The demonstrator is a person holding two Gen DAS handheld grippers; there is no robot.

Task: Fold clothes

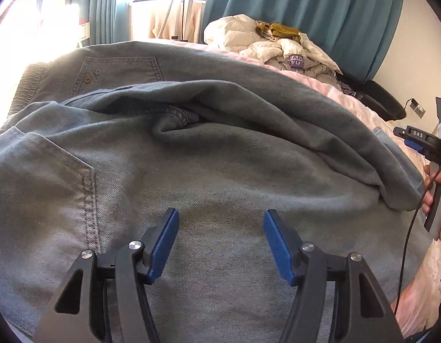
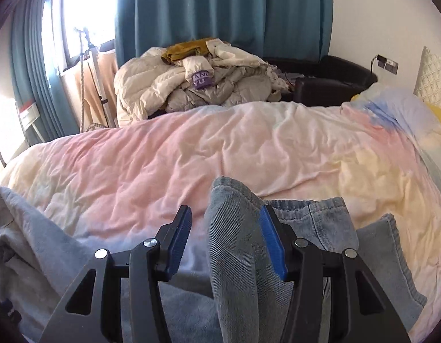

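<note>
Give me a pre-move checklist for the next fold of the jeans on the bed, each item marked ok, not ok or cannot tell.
1. Left gripper empty and open above the jeans: ok.
2. Right gripper clear of the cloth: not ok; a denim fold stands between its pads, against the right one.
3. Jeans flat for folding: not ok; a thick ridge bunches across them.
4. Free space on the bedspread beyond the jeans: ok.
5. Pile of bedding clear of the work area: ok, it lies past the far edge.
6. Legs aligned: cannot tell.
</note>
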